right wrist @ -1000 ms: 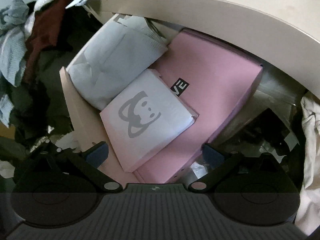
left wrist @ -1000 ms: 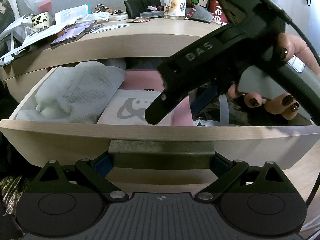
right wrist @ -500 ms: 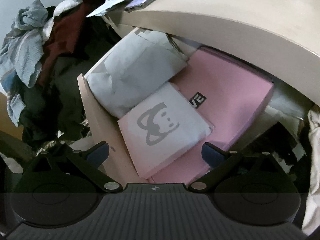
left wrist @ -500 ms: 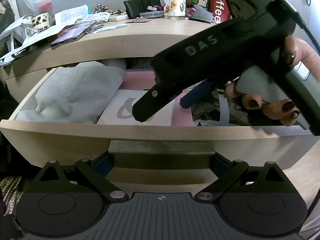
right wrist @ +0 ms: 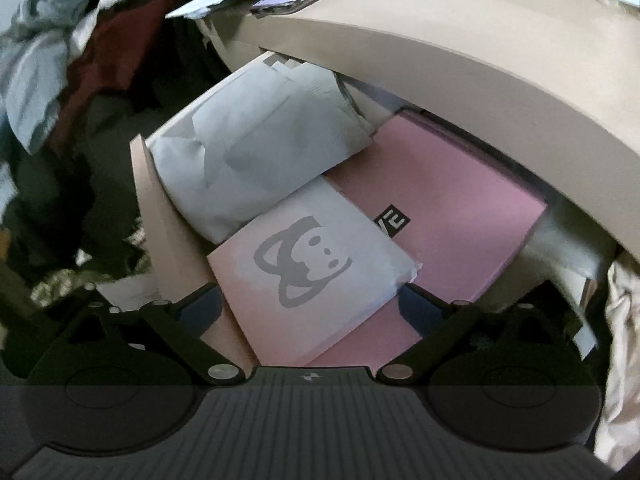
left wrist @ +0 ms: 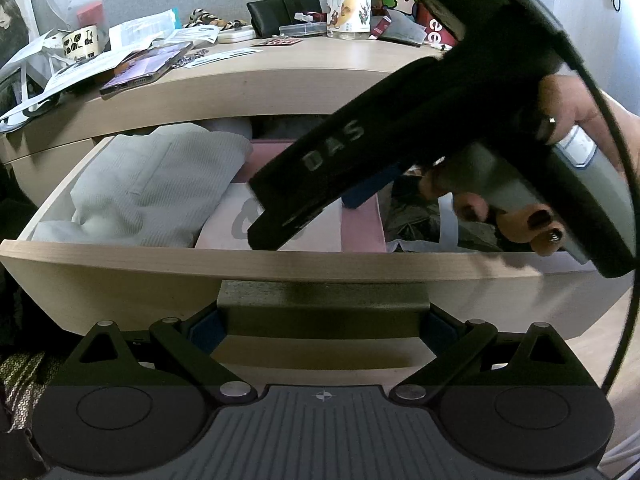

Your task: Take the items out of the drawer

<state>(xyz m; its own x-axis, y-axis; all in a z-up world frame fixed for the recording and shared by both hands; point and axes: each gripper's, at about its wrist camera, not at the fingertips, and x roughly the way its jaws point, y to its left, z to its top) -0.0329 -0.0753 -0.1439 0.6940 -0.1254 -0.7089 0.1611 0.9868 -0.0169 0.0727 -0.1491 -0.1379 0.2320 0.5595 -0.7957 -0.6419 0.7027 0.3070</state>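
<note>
Left wrist view: the left tongs [left wrist: 323, 322] are closed on the drawer's dark handle [left wrist: 323, 300], one blue pad at each end of it. The drawer [left wrist: 240, 264] stands pulled out under the cluttered counter [left wrist: 280, 68]. Inside lie a folded grey garment [left wrist: 160, 184] on the left, a pale packet with a grey cartoon face [left wrist: 236, 224] in the middle on a pink box [left wrist: 360, 220], and dark crumpled bags [left wrist: 432, 220] on the right. The right tongs [left wrist: 320, 208] reach down over the packet, gripped by a hand [left wrist: 520, 216] with dark nails.

Right wrist view: the right tongs [right wrist: 310, 308] hang wide apart above the packet [right wrist: 312, 276], whose near corner sits between the blue pads [right wrist: 202, 306]; the pads do not press on it. The jaws have just been closing a little. The packet lies on the pink box [right wrist: 452, 216], touching the grey garment [right wrist: 256, 152] beside it. The counter edge [right wrist: 440, 60] overhangs the back of the drawer [right wrist: 148, 208]. A heap of clothes [right wrist: 60, 60] lies outside the drawer at left.
</note>
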